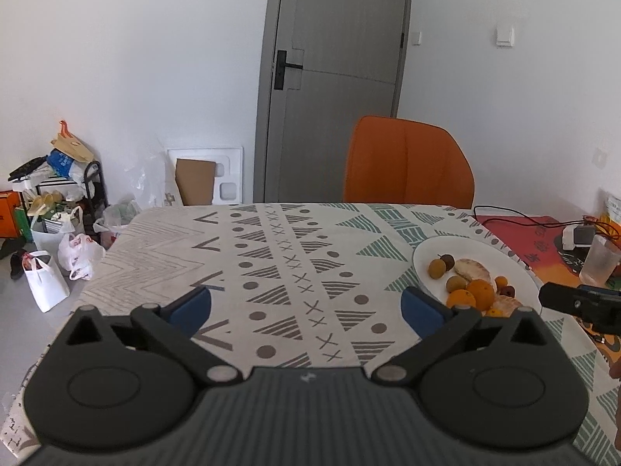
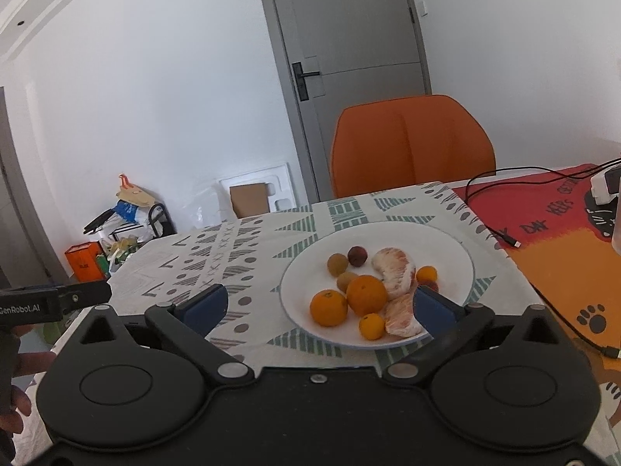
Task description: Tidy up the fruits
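right wrist view puts the white plate [image 2: 458, 248] of fruit straight ahead of the right tool [image 2: 326, 306], whose jaws stand wide and empty, with the big orange [image 2: 366, 295] between its blue pads [image 2: 205, 306] and the peeled citrus piece [image 2: 394, 272] lying lengthwise toward the far rim. from the left tool [image 1: 306, 306], also spread wide with nothing in it, the same plate [image 1: 427, 250] sits off to the right on the patterned tabletop [image 1: 271, 256], so the right hand looks nearer. readable writing: "genrobot.ai" on the left tool's side [image 2: 54, 303]; the red mat [image 2: 543, 209] carries lettering, partly "day keeps".

Right gripper [image 2: 318, 306] hides the plate's [image 2: 458, 256] near rim.
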Demonstrator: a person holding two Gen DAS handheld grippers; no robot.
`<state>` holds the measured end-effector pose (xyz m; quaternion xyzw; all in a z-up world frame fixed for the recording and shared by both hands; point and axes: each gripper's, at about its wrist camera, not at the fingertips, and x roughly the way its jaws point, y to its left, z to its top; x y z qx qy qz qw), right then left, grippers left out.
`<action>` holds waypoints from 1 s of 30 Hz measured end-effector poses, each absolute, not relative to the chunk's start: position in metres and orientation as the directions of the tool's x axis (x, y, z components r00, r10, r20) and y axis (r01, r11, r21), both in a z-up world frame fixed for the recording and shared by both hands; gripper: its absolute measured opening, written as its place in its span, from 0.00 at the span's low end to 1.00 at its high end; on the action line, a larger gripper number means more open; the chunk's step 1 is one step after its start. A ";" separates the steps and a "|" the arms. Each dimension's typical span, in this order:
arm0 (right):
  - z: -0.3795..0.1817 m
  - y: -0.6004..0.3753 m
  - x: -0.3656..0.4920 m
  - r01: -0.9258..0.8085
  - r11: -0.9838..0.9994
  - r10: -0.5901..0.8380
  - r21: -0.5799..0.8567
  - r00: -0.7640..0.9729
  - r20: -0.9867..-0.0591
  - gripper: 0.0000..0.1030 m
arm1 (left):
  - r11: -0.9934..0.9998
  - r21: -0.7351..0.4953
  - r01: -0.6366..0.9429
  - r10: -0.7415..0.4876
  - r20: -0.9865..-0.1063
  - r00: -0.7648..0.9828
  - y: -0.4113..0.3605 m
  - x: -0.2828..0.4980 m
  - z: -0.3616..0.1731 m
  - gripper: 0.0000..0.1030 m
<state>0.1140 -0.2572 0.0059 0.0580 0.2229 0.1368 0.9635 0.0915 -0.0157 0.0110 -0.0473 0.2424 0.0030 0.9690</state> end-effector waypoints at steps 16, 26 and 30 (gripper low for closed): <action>0.007 -0.249 0.086 -0.288 0.946 0.324 0.148 0.855 -0.404 1.00 | 0.993 -0.109 -0.039 -0.015 -0.453 0.891 0.001 0.049 0.014 0.99; -0.001 -0.249 0.080 -0.310 0.935 0.354 0.172 0.836 -0.420 1.00 | 0.990 -0.107 -0.094 0.038 -0.434 0.900 0.011 0.035 0.015 1.00; -0.004 -0.248 0.078 -0.311 0.935 0.354 0.168 0.831 -0.429 1.00 | 0.991 -0.102 -0.089 0.036 -0.433 0.901 0.010 0.032 0.014 1.00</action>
